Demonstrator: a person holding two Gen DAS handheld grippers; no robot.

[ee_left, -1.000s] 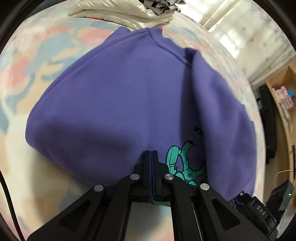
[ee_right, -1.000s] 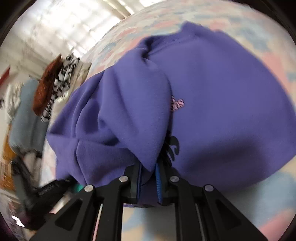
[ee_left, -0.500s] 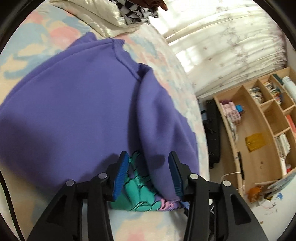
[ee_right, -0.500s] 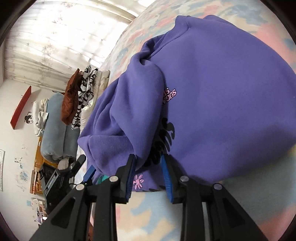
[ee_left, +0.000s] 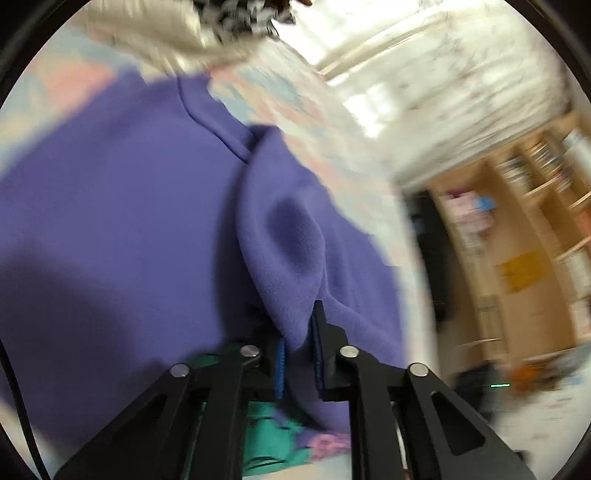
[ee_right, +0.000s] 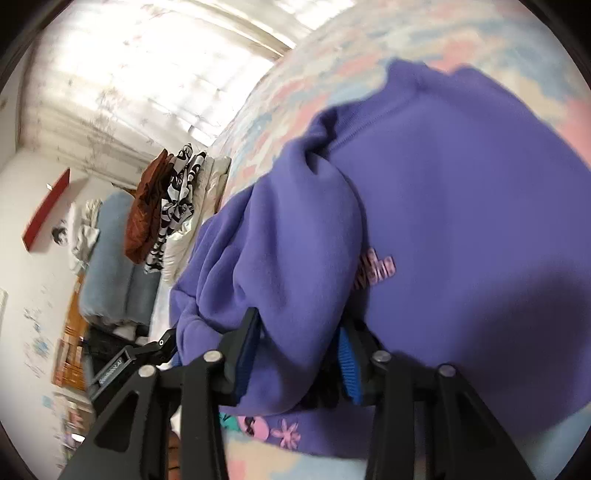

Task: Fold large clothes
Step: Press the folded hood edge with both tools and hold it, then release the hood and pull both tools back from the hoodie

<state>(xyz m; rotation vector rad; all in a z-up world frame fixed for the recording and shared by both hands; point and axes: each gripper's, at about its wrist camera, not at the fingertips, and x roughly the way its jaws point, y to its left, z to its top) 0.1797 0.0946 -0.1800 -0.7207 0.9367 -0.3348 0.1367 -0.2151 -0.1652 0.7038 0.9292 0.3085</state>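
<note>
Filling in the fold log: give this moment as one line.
stage: mid-fold | left hand-held gripper: shut on purple sweatshirt fold | right hand-held gripper: shut on sweatshirt fold | surface: pastel bedspread

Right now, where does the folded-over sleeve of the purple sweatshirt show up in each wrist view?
Left wrist: the sleeve runs down the centre-right into the left gripper, which is shut on it.
Right wrist: the sleeve bulges centre-left, with the right gripper clamped around it.
Shared landmark: the black-and-white patterned garment on the cream bedding.

Left wrist view is motion-blurred — bookshelf (ee_left: pixel 524 236) contents unreadable; sweatshirt (ee_right: pixel 461 206) print mostly hidden under folds.
</note>
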